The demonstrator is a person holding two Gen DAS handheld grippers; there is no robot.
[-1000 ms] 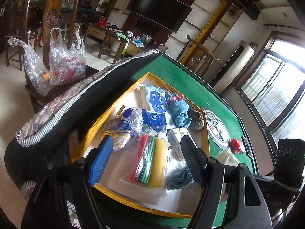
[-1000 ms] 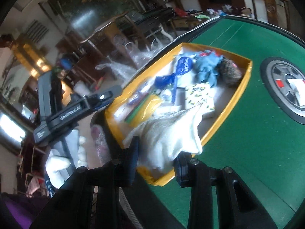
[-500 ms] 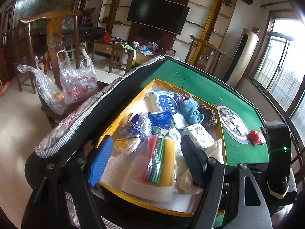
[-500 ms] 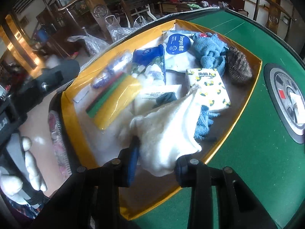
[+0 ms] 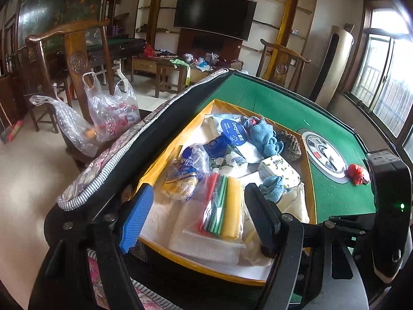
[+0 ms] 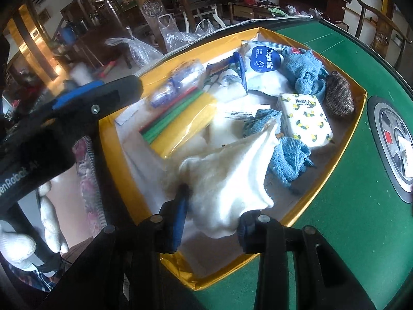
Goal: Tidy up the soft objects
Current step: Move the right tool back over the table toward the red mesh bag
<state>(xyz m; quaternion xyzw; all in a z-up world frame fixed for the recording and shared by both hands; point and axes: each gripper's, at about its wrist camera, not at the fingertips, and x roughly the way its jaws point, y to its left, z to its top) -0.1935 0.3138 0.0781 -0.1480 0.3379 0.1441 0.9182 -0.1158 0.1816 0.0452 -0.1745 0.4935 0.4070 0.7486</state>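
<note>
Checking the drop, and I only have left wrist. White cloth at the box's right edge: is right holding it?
Observer: The right gripper has the cloth between its fingers, and its jaws are opening.
Operator: Is it over the box?
Observer: Yes, it is inside the rim of the box at the near end. Its tip lies over a blue rag.
Operator: Is left in the way?
Observer: No. The left gripper is off to the side, apart from the cloth, and a white-gloved hand holds it.
</note>
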